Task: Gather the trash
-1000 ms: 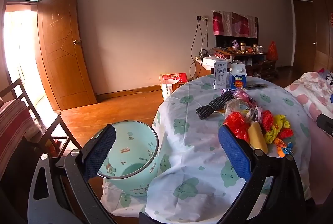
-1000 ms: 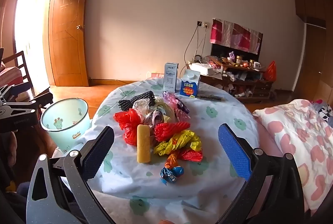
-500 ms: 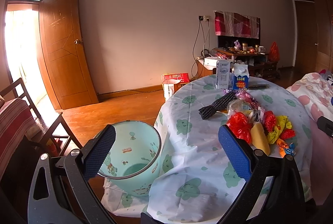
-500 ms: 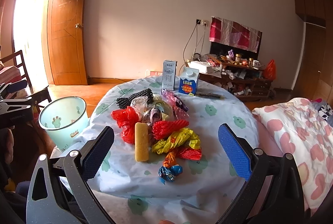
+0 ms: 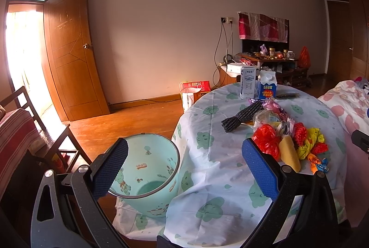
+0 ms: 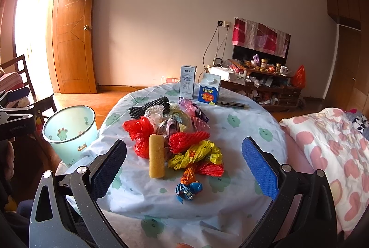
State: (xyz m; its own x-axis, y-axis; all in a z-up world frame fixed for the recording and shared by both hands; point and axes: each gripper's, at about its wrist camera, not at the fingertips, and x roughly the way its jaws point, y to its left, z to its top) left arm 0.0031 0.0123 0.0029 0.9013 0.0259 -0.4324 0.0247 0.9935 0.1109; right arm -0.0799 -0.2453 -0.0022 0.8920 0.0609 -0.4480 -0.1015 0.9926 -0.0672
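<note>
A heap of trash lies on the round table [image 6: 242, 119]: a red plastic bag [image 6: 138, 130], a yellow sponge block [image 6: 156, 155], red foam netting [image 6: 186, 140], a yellow bag [image 6: 198, 153], a blue and orange wrapper [image 6: 189, 188] and black netting [image 6: 150, 106]. A mint green bin [image 5: 147, 169] stands on the floor left of the table, also in the right wrist view [image 6: 69, 130]. My left gripper [image 5: 183, 167] is open and empty above the bin and table edge. My right gripper [image 6: 184, 169] is open and empty just short of the wrappers.
A white milk carton [image 6: 187, 84] and a blue carton [image 6: 209, 91] stand at the table's far side. A bed with a pink blanket [image 6: 332, 151] is on the right. A wooden chair [image 5: 27, 130] stands left of the bin, a cluttered cabinet [image 6: 265, 82] behind.
Both views have shifted slightly: the trash heap and bin sit a little further right in the left wrist view and a little closer in the right one. Both grippers stay open.
</note>
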